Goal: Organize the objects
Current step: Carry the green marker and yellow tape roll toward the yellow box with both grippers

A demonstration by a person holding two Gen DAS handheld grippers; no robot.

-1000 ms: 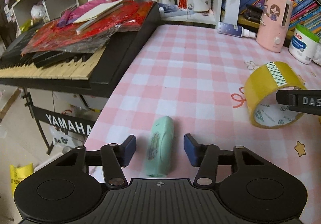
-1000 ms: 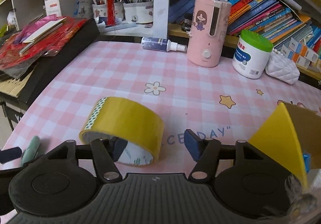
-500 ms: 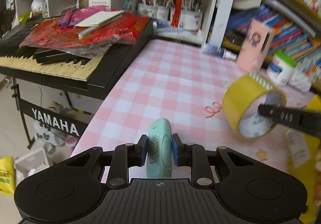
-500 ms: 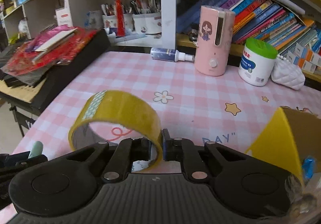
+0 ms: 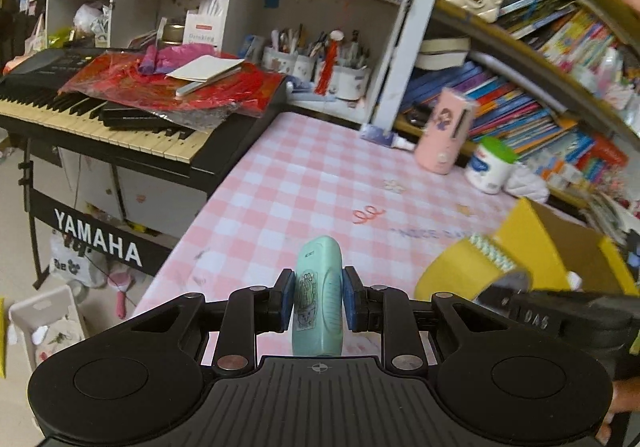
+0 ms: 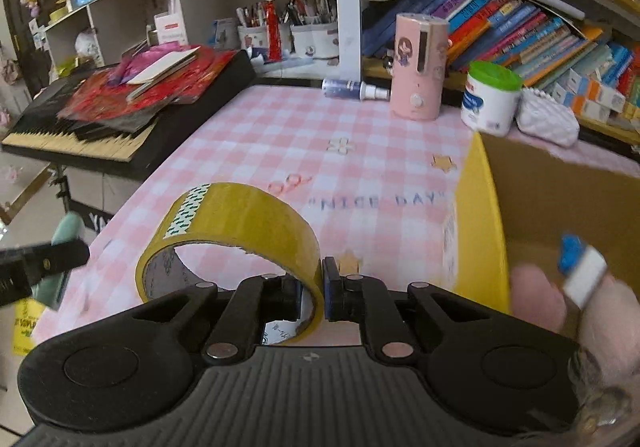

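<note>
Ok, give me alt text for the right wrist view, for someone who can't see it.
The right tool is shut on the wall of a yellow tape roll, lifted above a pink checked tablecloth. An open cardboard box stands to the right, with shelves of books behind.

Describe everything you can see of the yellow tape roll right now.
The tape roll is a wide ring of glossy yellow-brown packing tape on a printed pale core, with a green-and-white patterned strip across its outer face. It stands on edge, opening facing the camera, held above the pink checked tablecloth. The right gripper is shut on its wall, one finger inside the ring and one outside. The yellow cardboard box sits just to its right.
</note>
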